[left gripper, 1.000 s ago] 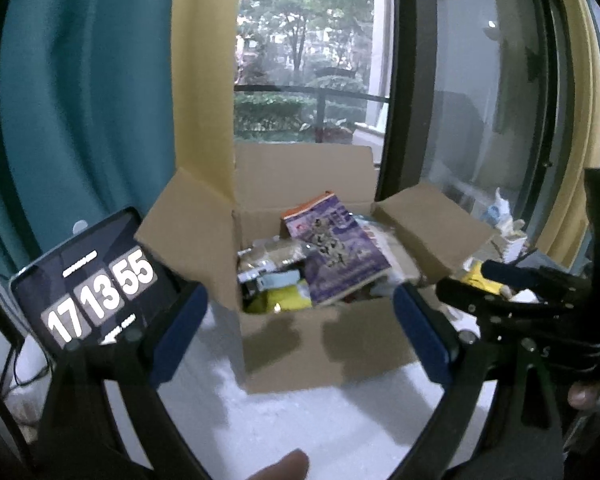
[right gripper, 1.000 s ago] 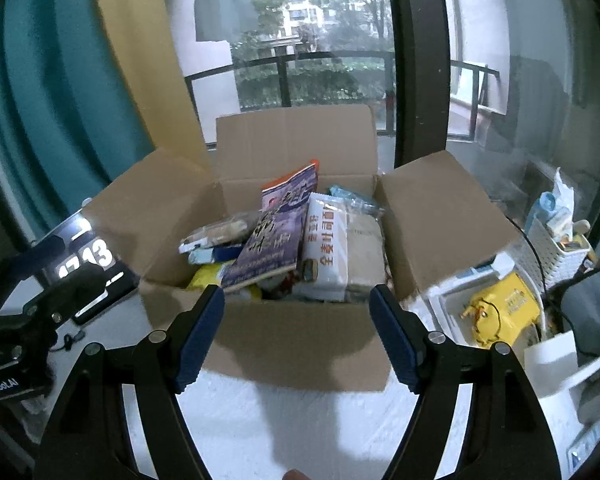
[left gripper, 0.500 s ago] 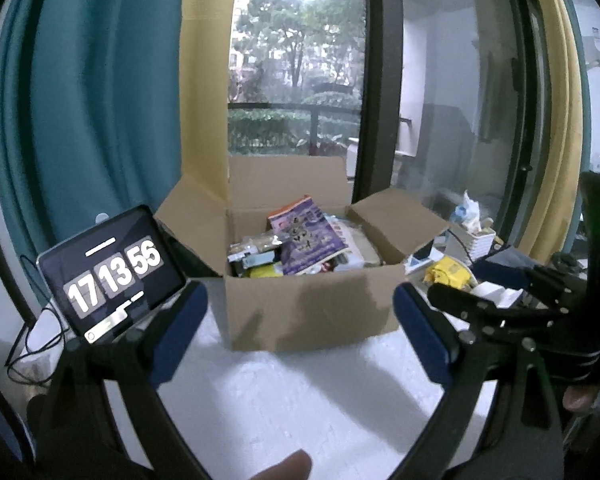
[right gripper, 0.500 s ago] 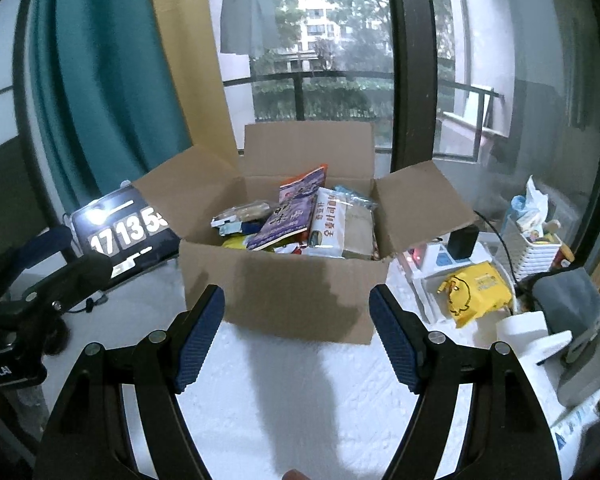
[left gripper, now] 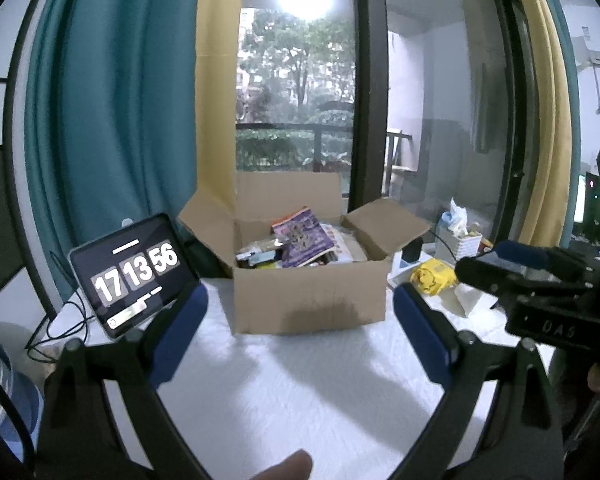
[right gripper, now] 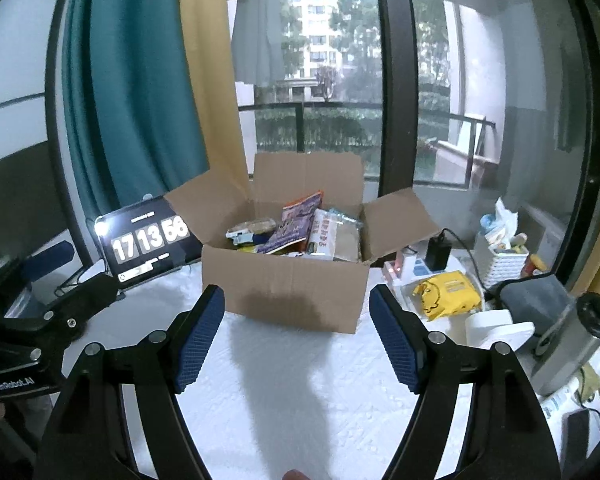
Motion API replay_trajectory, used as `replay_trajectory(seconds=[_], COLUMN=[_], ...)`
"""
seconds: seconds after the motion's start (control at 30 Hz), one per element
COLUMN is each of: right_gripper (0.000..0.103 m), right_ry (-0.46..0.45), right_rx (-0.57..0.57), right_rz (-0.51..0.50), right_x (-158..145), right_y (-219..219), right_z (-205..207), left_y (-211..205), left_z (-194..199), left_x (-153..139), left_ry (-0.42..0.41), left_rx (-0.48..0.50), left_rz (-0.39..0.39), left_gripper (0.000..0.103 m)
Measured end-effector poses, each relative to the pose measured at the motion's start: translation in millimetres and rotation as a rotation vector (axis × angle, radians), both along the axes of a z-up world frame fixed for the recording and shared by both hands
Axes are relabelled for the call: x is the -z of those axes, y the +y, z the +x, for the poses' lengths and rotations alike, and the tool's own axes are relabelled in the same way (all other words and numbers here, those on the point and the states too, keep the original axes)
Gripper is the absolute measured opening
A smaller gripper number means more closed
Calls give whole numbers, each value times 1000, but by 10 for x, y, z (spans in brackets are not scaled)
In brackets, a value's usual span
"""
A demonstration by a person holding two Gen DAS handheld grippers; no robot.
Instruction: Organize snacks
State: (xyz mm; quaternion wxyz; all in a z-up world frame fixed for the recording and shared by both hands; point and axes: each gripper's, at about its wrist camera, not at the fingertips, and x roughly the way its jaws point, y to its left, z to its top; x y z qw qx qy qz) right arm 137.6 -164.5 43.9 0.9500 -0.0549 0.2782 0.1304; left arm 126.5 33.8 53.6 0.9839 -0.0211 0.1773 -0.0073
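Snack box at the back of the counter, both grippers empty.

I see the box (right gripper: 288,292) open, flaps out, on the white counter (right gripper: 300,380), with snacks (right gripper: 296,226) packed inside, a purple packet (left gripper: 306,236) leaning on top. My left gripper (left gripper: 300,332) and right gripper (right gripper: 296,336) are spread wide, holding nothing, short of the box. A clock tablet (left gripper: 134,274) stands to its left, a yellow bag (right gripper: 448,294) to its right.

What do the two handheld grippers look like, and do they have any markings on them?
Both are black, forked frames with silver screws. Each finger carries a blue ribbed pad. The left gripper body reads "GenRobot.AI" in the right wrist view. The right gripper body shows embossed letters, seemingly "DAS", and a green light.
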Motion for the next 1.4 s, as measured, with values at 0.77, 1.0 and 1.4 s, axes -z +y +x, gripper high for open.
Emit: replay_trajectory(seconds=[0.77,1.0,1.4], right_gripper=[82,83,83], right_ry=[-153,-193,-189], right_rx=[-20,-6,10], right_rz=[-10,-13,-2], right_x=[-430,-496,-498], right_y=[-62,-70,-104], right_z=[-1092,-1258,-1236], left_y=[-161,-222,-233], left_z=[-990,-1095,-1024], left_x=[-228,-289,-262], left_ry=[-147,-185,-161], left_rx=[2,18,29], left_rz=[-26,15,11], left_gripper=[95,95,95])
